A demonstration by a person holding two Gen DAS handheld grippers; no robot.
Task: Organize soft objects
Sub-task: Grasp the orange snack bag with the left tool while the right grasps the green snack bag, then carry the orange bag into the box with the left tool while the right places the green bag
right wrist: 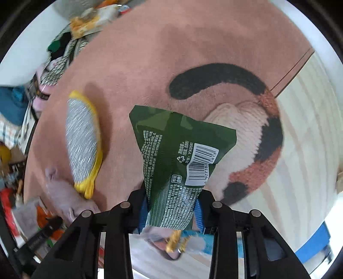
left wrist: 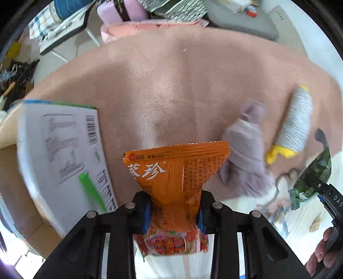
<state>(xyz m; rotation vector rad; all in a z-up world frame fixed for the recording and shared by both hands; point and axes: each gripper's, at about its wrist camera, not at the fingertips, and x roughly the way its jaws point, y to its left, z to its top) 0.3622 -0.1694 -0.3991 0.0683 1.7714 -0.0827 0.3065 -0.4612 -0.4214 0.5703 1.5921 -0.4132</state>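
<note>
Left gripper (left wrist: 174, 211) clamped on orange packet (left wrist: 175, 171), right gripper (right wrist: 171, 211) on green packet (right wrist: 175, 154), both held above pink rug (left wrist: 171, 85). Risk: slick foil slips from the jaws, or squeeze crushes contents.

A large pink plush rug (left wrist: 171, 81) covers the floor, with a black curved patch (right wrist: 216, 79) and orange and black patches around a pale ear-shaped part on its right side. At near left a white carton (left wrist: 62, 154) with a barcode and printed tables rests at the rug's edge. Beyond the far edge lie a grey cushion (left wrist: 242, 23) and a lilac box (left wrist: 122, 10) among blurred clutter.
</note>
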